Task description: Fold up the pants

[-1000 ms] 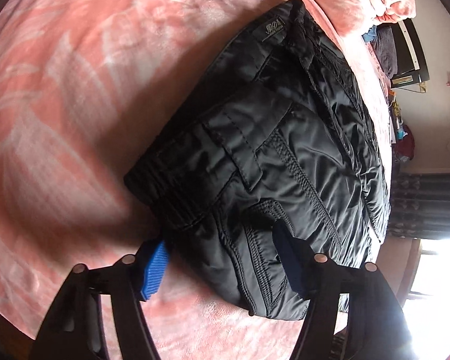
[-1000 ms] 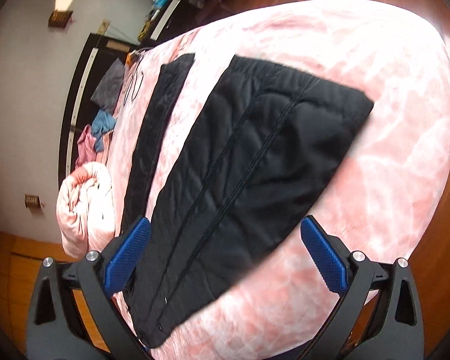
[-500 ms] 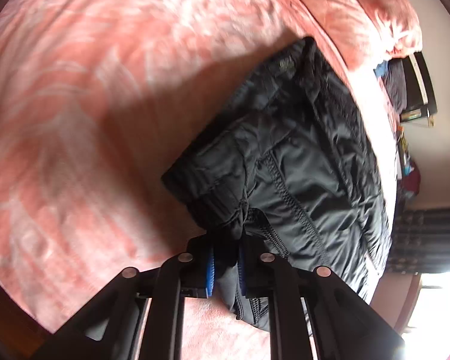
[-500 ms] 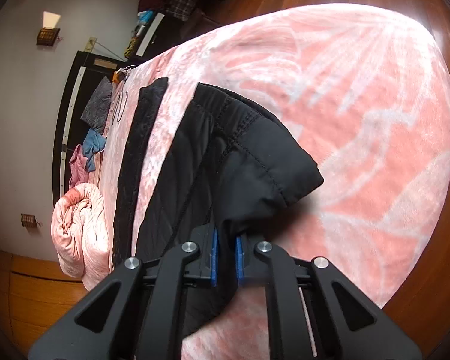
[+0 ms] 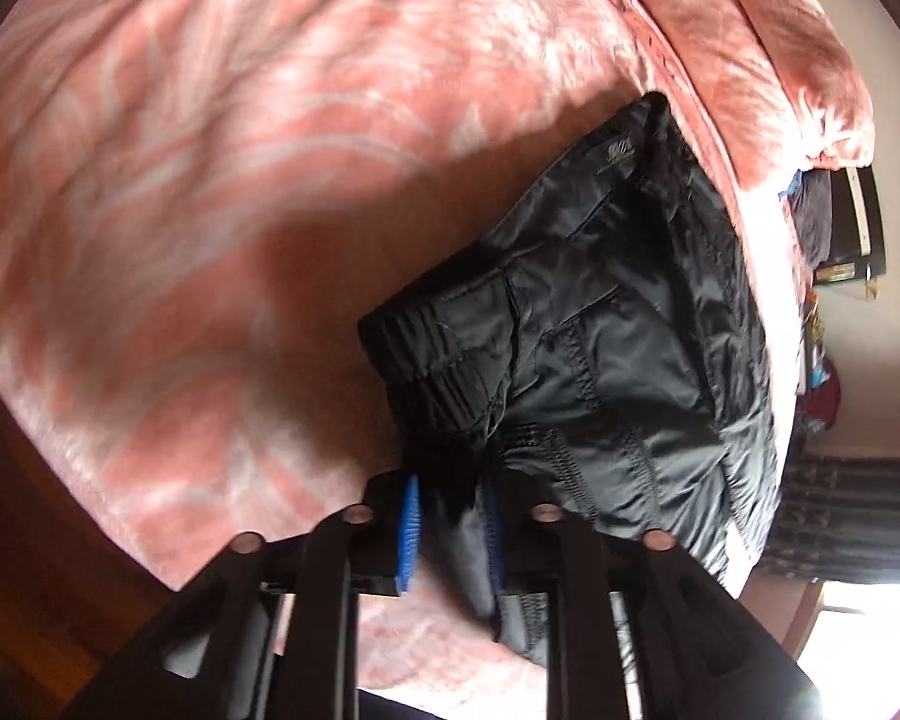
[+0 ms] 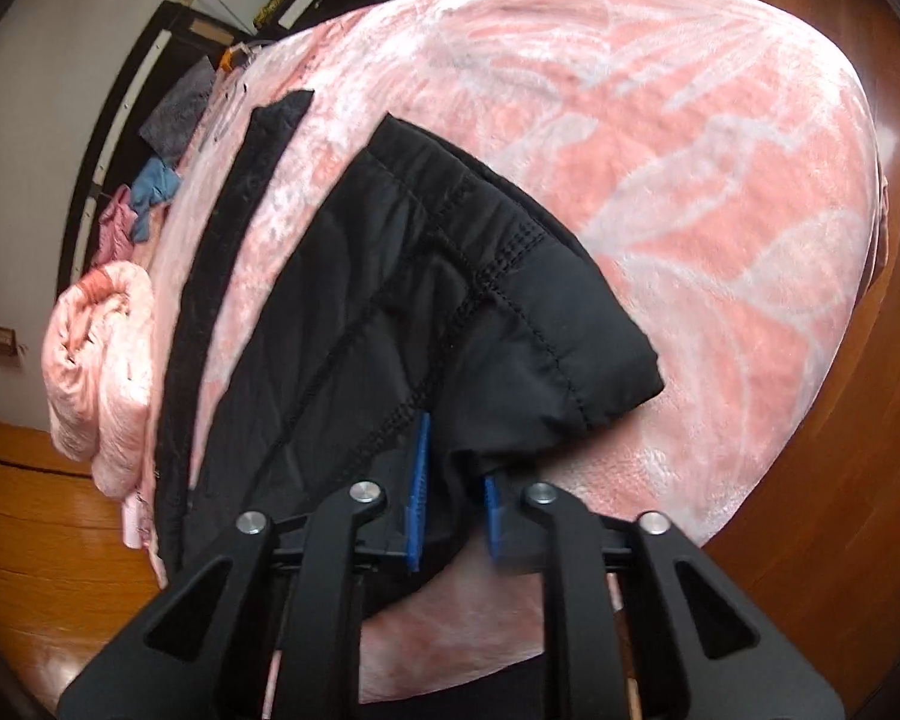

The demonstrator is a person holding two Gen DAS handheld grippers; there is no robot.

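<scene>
Your left gripper and right gripper each pinch the black quilted nylon pants over the pink plush blanket; their small logo patch is unreadable.

small pale logo on black pants, too blurred to read

right tongs clamped on black pants hem, lifted over pink blanket

Pinched pants fabric hidden between each claw's pads; wall-side clutter too small.
</scene>
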